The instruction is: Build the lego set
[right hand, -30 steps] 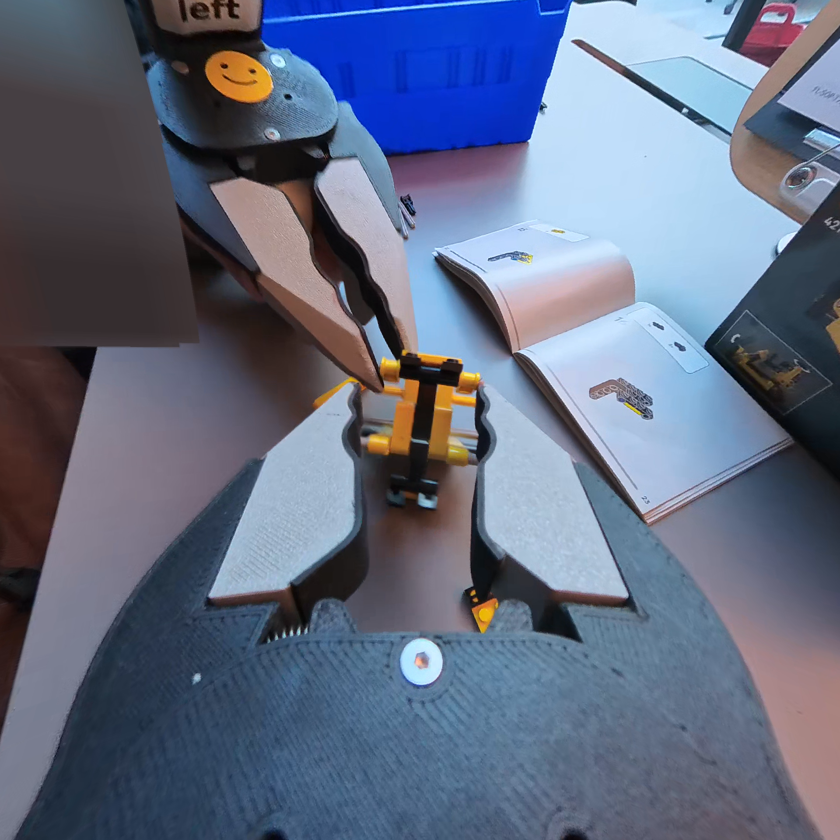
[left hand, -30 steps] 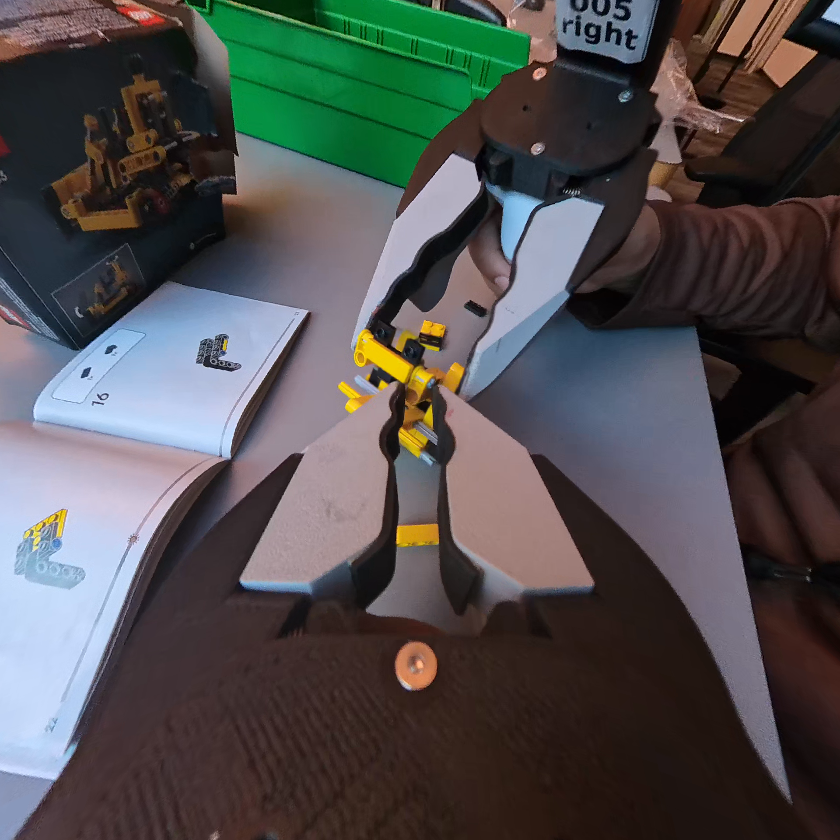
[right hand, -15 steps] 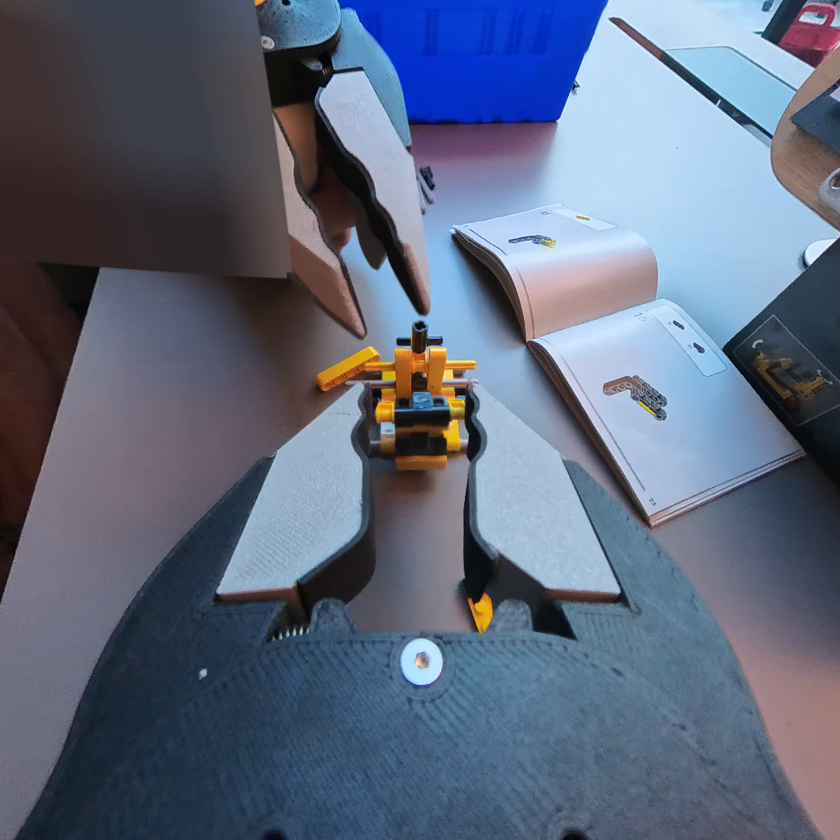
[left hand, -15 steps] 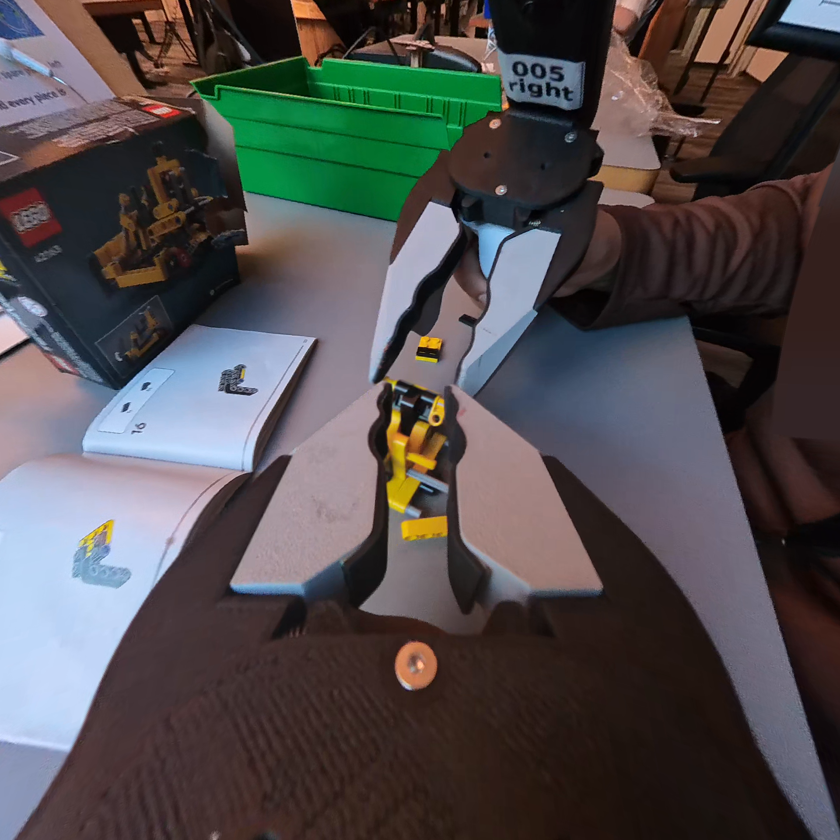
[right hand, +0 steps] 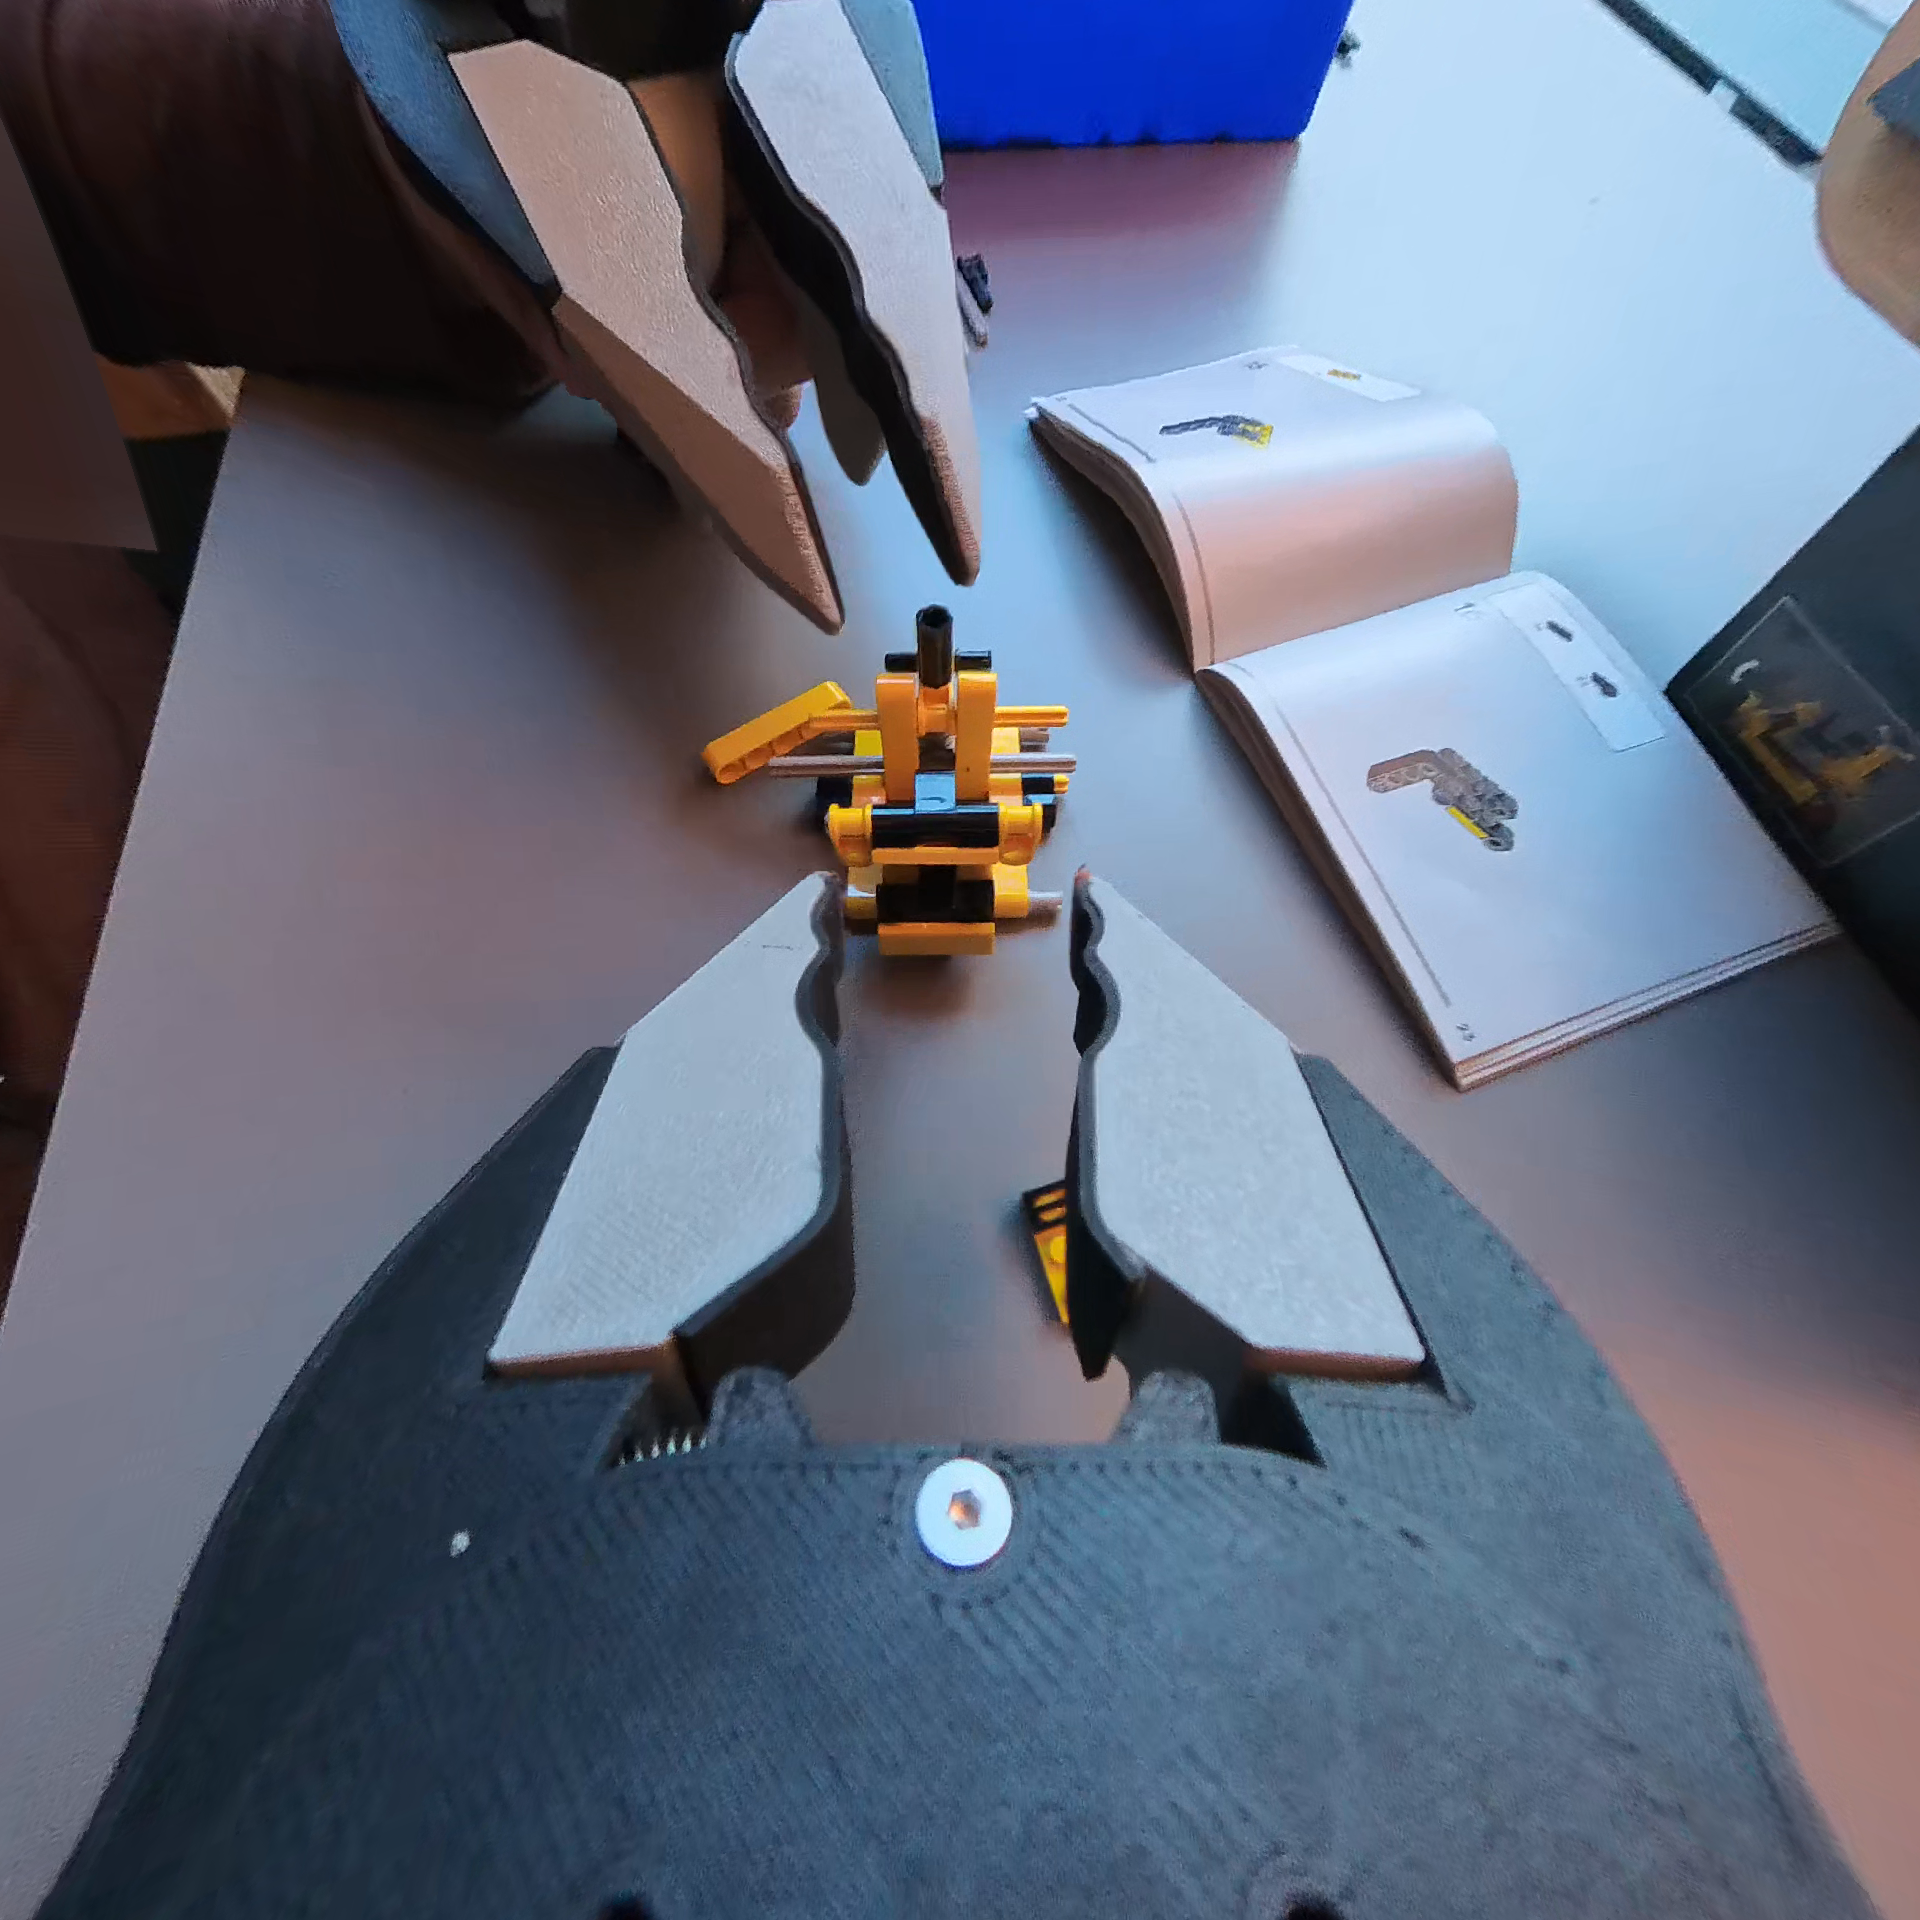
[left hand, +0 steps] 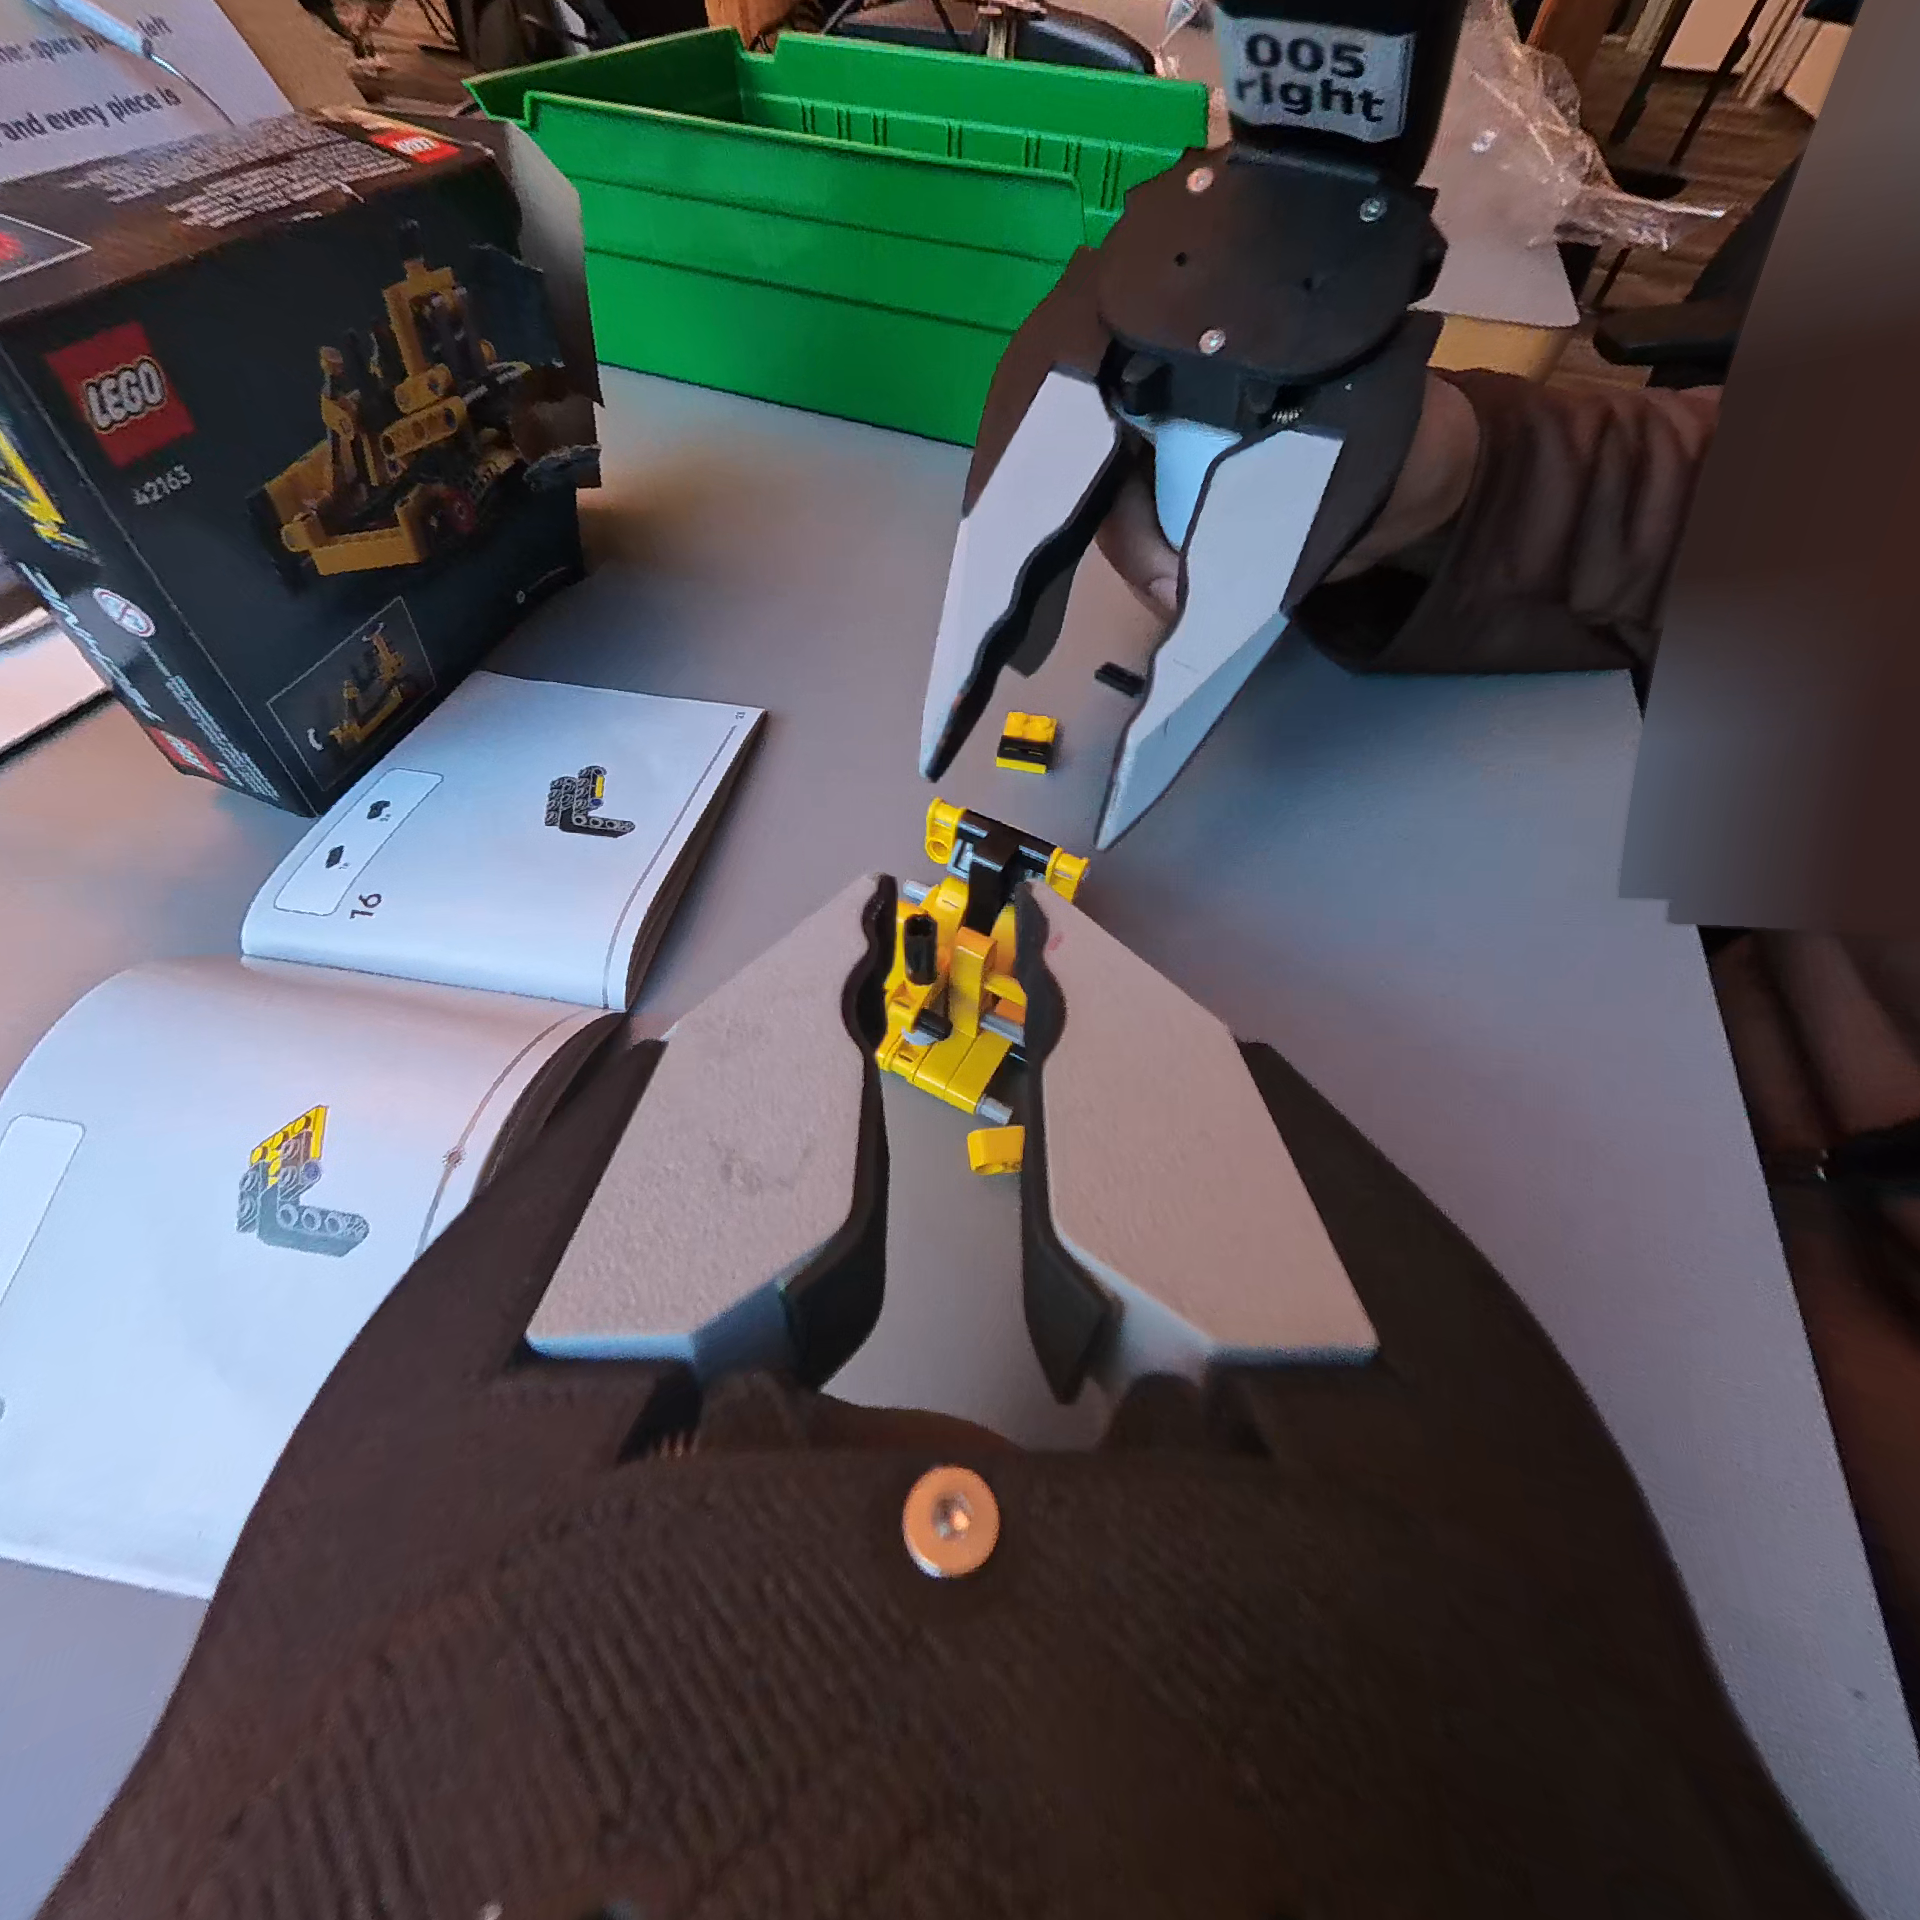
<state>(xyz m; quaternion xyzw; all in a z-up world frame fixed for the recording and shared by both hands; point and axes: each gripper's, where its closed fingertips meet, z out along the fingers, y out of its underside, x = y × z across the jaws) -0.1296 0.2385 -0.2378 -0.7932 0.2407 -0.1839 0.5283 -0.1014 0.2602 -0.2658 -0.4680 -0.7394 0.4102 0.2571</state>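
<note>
The little yellow and black lego model (right hand: 940,821) sat on the grey worktop (right hand: 416,831), between the two tools. It had a black pin sticking up at its far end in the right wrist view, and a yellow beam poking out to one side.

The left tool (left hand: 951,899) had its fingers a little way apart. In the left wrist view the model lay in the gap between them, but in the right wrist view the left tool (right hand: 904,603) hung just above the model and did not touch it. So it was not gripping the model.

The right tool (right hand: 951,883) was spread wide, with its tips just beside the near end of the model. Nothing was held in it. A small yellow and black brick (left hand: 1029,740) lay on the worktop under that tool. A tiny black piece (left hand: 1120,675) lay a bit farther back.

Another small yellow piece (left hand: 995,1148) lay on the worktop close to the model.

An open instruction booklet (left hand: 499,831) lay to one side of the model. The dark lego box (left hand: 281,468) stood past the booklet. A green bin (left hand: 831,208) stood at the far edge in the left wrist view, and a blue bin (right hand: 1122,62) showed in the right wrist view.
</note>
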